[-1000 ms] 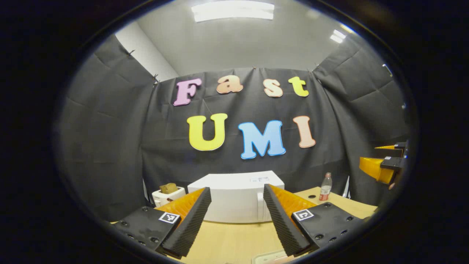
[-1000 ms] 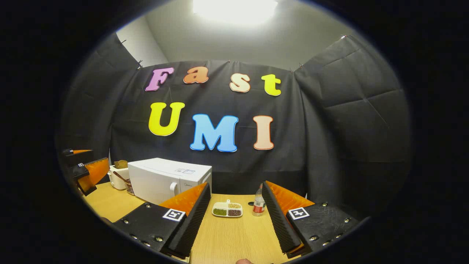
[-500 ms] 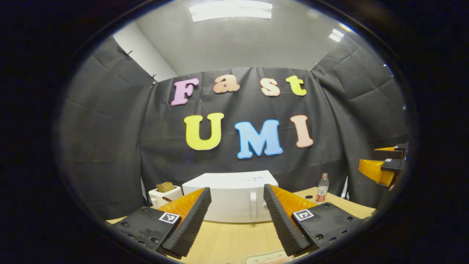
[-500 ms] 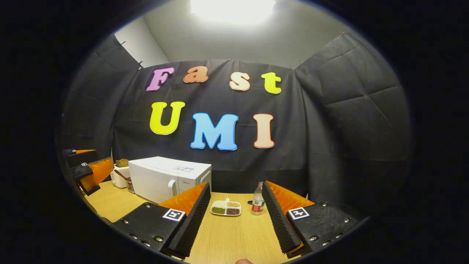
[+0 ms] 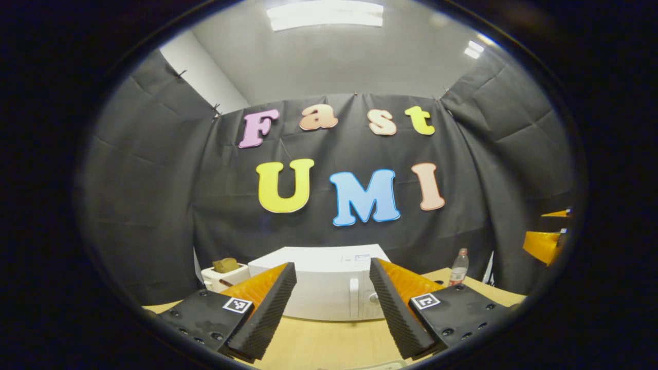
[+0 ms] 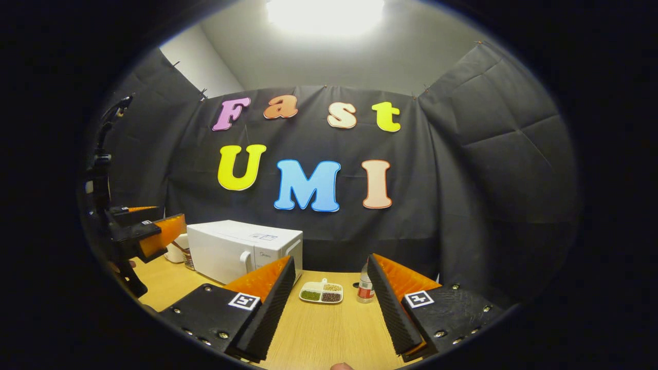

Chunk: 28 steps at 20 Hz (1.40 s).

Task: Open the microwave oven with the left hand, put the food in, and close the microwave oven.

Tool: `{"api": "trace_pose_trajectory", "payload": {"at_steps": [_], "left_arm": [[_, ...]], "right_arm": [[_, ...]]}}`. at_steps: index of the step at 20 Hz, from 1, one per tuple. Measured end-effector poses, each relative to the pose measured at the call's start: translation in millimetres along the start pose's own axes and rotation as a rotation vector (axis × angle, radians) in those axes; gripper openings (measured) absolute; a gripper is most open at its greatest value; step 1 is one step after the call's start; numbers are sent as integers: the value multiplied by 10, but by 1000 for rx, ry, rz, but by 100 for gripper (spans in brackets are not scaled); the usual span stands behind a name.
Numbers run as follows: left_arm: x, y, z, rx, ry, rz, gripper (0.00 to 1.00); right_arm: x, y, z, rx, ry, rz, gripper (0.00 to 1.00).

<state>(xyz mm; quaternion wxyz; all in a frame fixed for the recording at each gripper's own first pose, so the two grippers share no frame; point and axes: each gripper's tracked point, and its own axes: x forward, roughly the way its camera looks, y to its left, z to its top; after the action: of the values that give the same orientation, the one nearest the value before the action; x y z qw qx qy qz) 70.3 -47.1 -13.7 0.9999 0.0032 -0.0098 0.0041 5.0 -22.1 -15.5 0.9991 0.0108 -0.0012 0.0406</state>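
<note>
Since a second ago the left gripper (image 5: 333,303) has drifted leftward, its jaws wide and empty above the wooden table (image 5: 329,341), facing the shut white microwave (image 5: 318,285) beyond, while the right gripper (image 6: 329,300), equally wide, frames the food tray (image 6: 321,293) and bottle (image 6: 365,288).

Your right hand-held gripper (image 6: 329,303) hangs open above the bench (image 6: 324,339); ahead, the white microwave oven (image 6: 241,249) stands closed beside a divided food dish (image 6: 321,293).
</note>
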Motion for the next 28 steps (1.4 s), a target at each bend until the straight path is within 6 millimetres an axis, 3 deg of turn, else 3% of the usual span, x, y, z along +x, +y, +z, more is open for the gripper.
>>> {"api": "trace_pose_trajectory", "payload": {"at_steps": [7, 8, 9, 13, 17, 18, 21, 24, 25, 28], "left_arm": [[798, -256, -534, 5, 52, -94, 99], [884, -314, -603, 6, 59, -110, 100], [983, -363, -657, 8, 60, -128, 93], [1305, -501, -963, 8, 92, -172, 99], [1604, -541, -1377, -1, 161, -172, 94], [1676, -545, -1503, 3, 183, -172, 96], [1841, -585, -1785, 8, 237, -182, 93], [1939, -642, -2000, 7, 270, -194, 100], [1981, -668, -2051, 3, 276, -198, 94], [2044, -749, -2223, -7, 304, -211, 94]], "right_arm": [[198, -35, 19, -2, 17, -79, 87], [224, -65, 29, -1, 18, -98, 87], [247, -89, 31, -5, 22, -115, 87], [314, -144, 21, -15, 34, -161, 87], [333, -190, -37, -14, 50, -207, 87], [321, -208, -65, -19, 56, -217, 87], [287, -276, -125, -20, 81, -254, 87], [240, -347, -191, -15, 102, -290, 87], [221, -354, -190, -11, 104, -296, 87], [203, -371, -180, -19, 101, -313, 87]]}}
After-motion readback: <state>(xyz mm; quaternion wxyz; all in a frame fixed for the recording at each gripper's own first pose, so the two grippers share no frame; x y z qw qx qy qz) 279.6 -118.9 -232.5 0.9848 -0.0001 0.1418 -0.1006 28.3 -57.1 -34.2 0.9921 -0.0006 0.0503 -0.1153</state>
